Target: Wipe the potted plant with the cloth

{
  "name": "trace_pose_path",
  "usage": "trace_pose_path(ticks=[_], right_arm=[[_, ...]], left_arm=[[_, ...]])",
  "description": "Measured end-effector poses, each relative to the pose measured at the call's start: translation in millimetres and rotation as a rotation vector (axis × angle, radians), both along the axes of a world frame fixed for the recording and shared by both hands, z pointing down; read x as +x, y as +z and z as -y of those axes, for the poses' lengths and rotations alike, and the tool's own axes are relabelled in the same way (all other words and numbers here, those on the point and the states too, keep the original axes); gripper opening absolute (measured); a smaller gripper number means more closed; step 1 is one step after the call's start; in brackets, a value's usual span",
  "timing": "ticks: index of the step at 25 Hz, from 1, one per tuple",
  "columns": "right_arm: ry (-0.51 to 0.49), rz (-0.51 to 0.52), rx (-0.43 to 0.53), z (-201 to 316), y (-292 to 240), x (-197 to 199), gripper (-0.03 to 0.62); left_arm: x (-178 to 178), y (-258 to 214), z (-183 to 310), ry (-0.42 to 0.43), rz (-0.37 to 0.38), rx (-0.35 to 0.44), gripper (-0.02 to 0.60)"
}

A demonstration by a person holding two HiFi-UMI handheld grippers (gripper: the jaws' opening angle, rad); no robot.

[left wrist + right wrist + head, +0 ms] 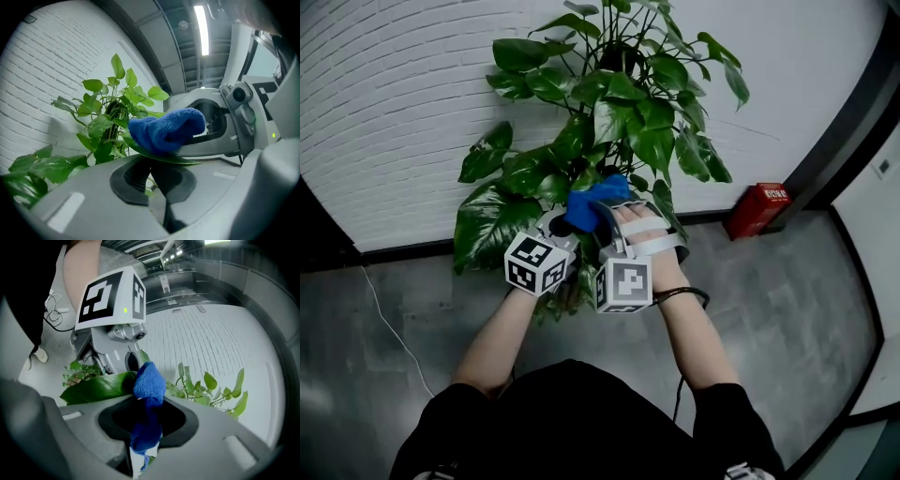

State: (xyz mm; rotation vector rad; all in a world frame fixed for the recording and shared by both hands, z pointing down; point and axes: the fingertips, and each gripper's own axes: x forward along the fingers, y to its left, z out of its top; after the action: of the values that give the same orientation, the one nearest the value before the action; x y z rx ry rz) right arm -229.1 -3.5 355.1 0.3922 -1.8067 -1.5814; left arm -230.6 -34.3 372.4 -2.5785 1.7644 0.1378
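where the jaws of the right gripper [147, 422] meet, the blue cloth [149, 381] is pinched between them. a rounded fold of the cloth is pushed out past the tips. a loose end is seen hanging below the pads.

jaws of the left gripper [151, 168] are drawn together. a broad leaf [164, 158] is nipped at their tips and laid flat across them. the cloth is pressed onto the upper face of this leaf, so the leaf is sandwiched between cloth and left jaws. in the right gripper view the same leaf is seen stretching away to the left from the left gripper.

seen from the head view, both grippers are brought tip to tip, close together, at the lower middle of the potted plant. the marker cubes [539, 263] are set side by side and turned toward the camera. the right hand [652, 246] is strapped over its gripper.

the potted plant [619, 103] is stood on a grey floor [787, 309] against a white brick wall [394, 94]. its pot is hidden by foliage. a red box [757, 208] is noted at the wall base, well apart to the right. a white cable [394, 333] is trailed over the floor to the left.
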Motion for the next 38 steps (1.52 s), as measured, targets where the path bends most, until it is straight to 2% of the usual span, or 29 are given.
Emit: trace_pose_path(ticks=[3,16,23,32,38], right_arm=[[0.012,0.03,-0.017,-7,-2,5,0.106],[0.056,0.103,-0.07,-32,12,31,0.106],[0.066,0.144,-0.114,-47,31,39,0.106],[0.11,0.184,-0.117,-51,52,51,0.106],[0.108,0.217,-0.134,-48,55,65,0.106]], left_arm=[[-3,0,-1,0.009,-0.067,-0.007,0.002],[-7,9,1,0.018,-0.225,-0.048,0.002],[-7,19,-3,0.019,-0.242,-0.069,0.002],[-9,22,-2,0.058,-0.261,-0.075,0.002],[-2,22,1,0.047,-0.289,-0.065,0.002]])
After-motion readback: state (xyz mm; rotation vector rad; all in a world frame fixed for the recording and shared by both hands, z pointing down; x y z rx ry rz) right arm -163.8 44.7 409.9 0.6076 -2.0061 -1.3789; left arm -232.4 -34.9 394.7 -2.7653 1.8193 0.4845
